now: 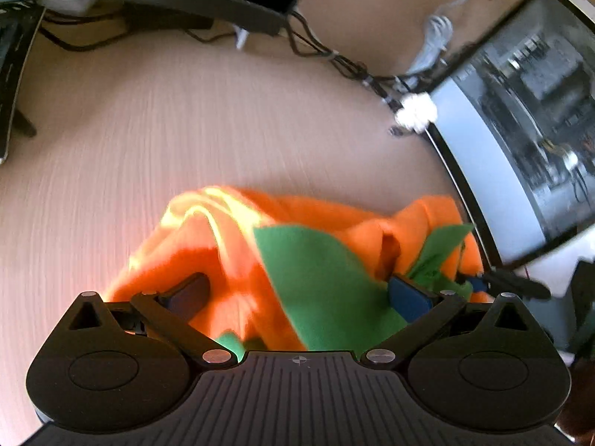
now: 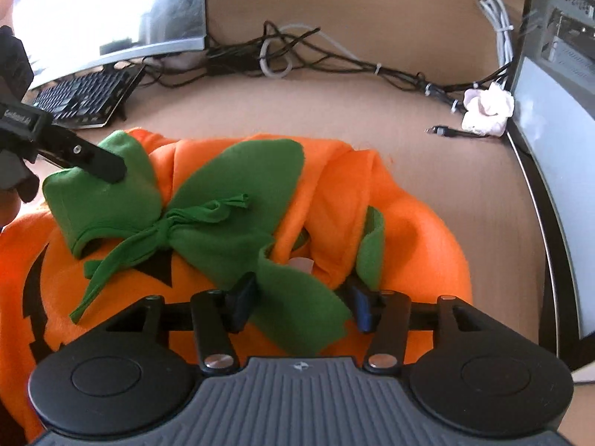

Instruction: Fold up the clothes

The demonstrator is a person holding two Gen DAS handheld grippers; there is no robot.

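Observation:
An orange pumpkin costume (image 2: pixel 405 230) with green felt collar leaves (image 2: pixel 238 178) and a black face lies bunched on the wooden desk. It fills the lower half of the left wrist view (image 1: pixel 230 245), blurred. My left gripper (image 1: pixel 297 293) has its fingers wide apart with orange and green cloth between them. It also shows at the left of the right wrist view (image 2: pixel 108 167), its finger resting on a green leaf. My right gripper (image 2: pixel 301 297) is open, its fingers on either side of a green leaf at the costume's near edge.
A monitor (image 2: pixel 111 11) and keyboard (image 2: pixel 81 96) stand at the back left. Tangled cables (image 2: pixel 297 55) run along the back wall. A second monitor (image 2: pixel 557 148) stands at the right, with a pink-white small object (image 2: pixel 487 111) and a loose plug beside it.

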